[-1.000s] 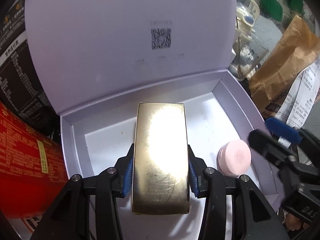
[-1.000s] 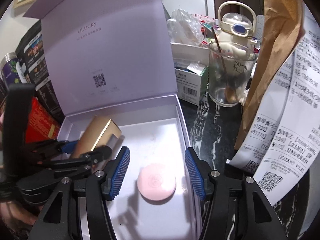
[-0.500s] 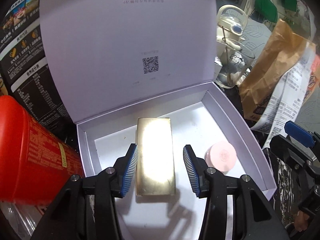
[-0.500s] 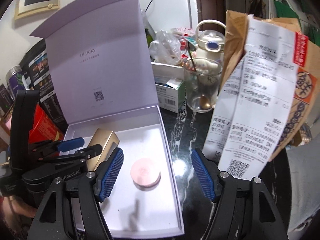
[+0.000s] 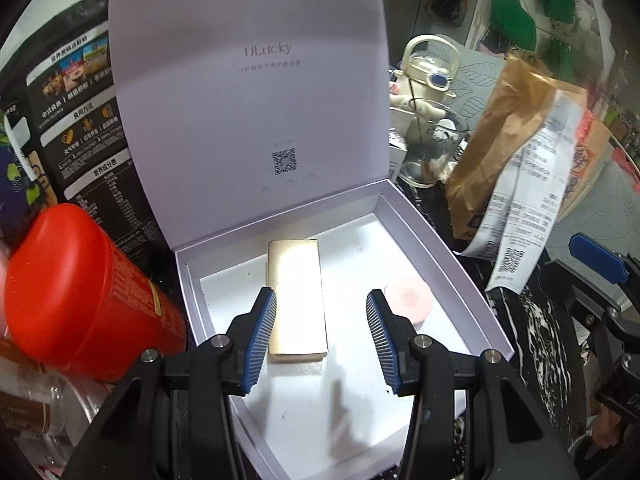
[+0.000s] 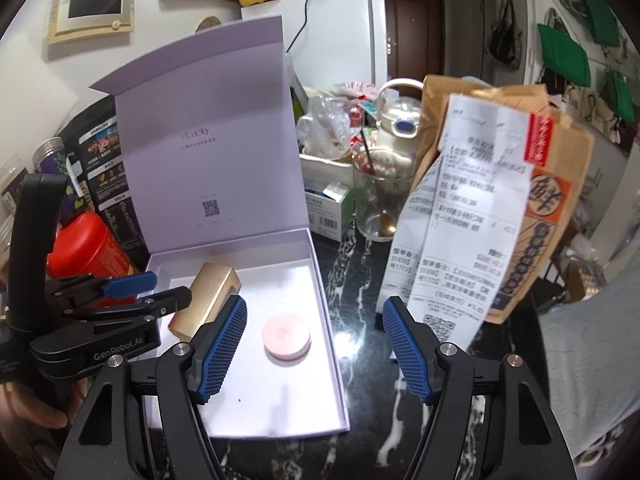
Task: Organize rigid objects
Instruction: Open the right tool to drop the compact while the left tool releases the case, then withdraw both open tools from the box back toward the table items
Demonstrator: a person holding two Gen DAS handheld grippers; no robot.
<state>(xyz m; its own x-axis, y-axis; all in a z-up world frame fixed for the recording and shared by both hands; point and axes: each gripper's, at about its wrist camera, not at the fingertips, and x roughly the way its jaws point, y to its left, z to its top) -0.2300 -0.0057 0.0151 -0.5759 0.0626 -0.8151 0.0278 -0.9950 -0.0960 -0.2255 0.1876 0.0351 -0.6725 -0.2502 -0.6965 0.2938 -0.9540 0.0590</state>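
- Left gripper (image 5: 321, 339): open and empty, raised above the gold box (image 5: 295, 297), pads clear of it.
- Right gripper (image 6: 315, 356): open wide, nothing between the pads.
- Gold box and pink round case (image 6: 286, 336): lying apart inside the open lavender box (image 6: 334, 364) on the dark marbled counter (image 6: 360, 264).

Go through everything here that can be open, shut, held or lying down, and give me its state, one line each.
Lilac box: open, lid upright.
Gold bar: lying flat inside the box, not held.
Pink round case: flat inside the box, lid on, not held.
Left gripper: jaws open, empty.
Right gripper: jaws open, empty.
Red canister: lid on.
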